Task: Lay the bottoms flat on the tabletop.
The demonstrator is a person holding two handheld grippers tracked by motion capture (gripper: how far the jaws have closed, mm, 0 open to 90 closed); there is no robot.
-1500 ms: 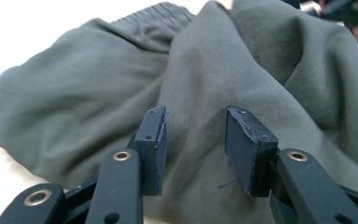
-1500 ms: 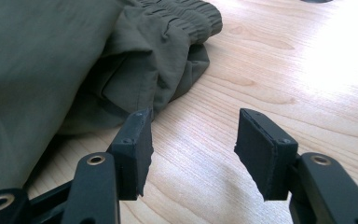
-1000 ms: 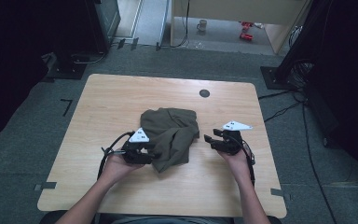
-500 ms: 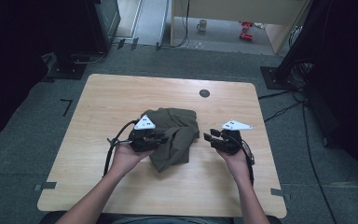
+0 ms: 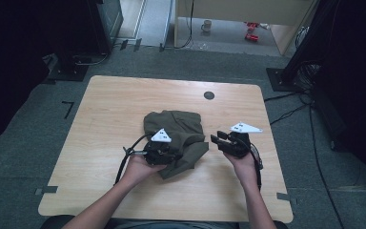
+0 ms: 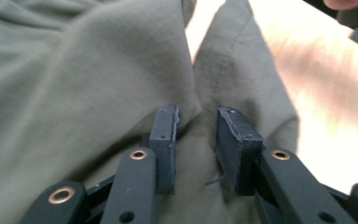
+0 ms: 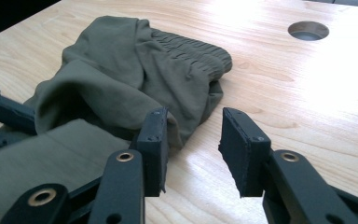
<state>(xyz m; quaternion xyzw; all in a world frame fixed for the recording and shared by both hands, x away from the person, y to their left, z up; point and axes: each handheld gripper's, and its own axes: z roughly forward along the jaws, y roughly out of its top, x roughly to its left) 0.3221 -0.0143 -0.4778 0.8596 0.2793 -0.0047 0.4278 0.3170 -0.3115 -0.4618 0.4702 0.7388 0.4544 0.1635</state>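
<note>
An olive-green cloth lies crumpled in the middle of the wooden table. My left gripper rests on its near part, pointing right. In the left gripper view a bunched fold of the cloth fills the gap of the left gripper and touches both pads; these jaws have just been opening a little. My right gripper hovers just right of the cloth, pointing left. In the right gripper view the right gripper has bare wood between its jaws, which have just been closing, and the cloth lies just beyond.
A round cable hole sits near the table's far edge, also seen as a hole in the right gripper view. Bare wood surrounds the cloth on all sides. Dark equipment and cables stand on the floor beyond the table.
My left gripper has gone up onto the cloth and then come back towards the near right with the fabric, folding it over. The right gripper has stayed in place and its jaws have narrowed.
</note>
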